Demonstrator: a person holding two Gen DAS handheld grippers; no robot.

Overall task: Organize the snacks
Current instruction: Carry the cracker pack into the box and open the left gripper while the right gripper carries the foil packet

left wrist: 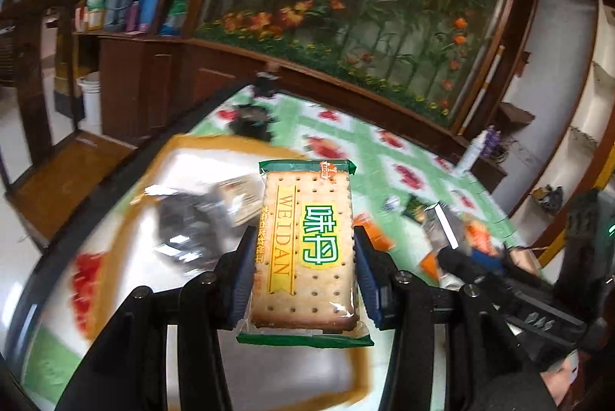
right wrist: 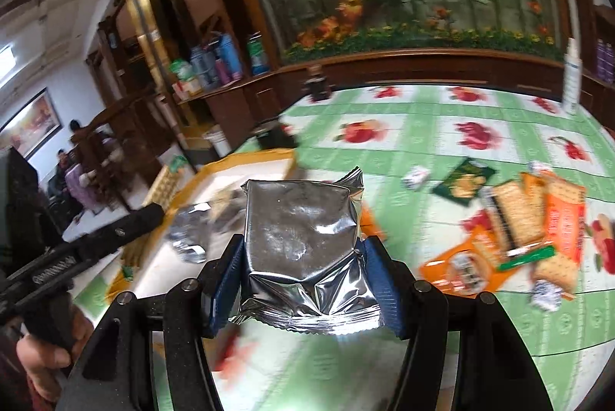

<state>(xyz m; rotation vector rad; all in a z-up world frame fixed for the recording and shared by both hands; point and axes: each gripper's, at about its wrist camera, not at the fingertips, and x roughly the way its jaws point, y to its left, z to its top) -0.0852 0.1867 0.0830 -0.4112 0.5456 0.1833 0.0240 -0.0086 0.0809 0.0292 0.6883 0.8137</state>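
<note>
Left gripper (left wrist: 303, 257) clamps cracker packet (left wrist: 305, 249) by long edges, above tray (left wrist: 200, 142); right gripper (right wrist: 303, 280) pinches silver foil packet (right wrist: 303, 238) just beside tray, probably both for sorting there

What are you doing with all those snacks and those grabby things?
A person is tidying snacks with two tools. The left hand-held gripper is clamped on a Weidan cracker packet, and the right hand-held gripper is clamped on a silver foil packet. Both are held above the white tray with an orange rim, which already has some packets in it. More cracker packets still lie loose on the green fruit-print tablecloth.
</note>
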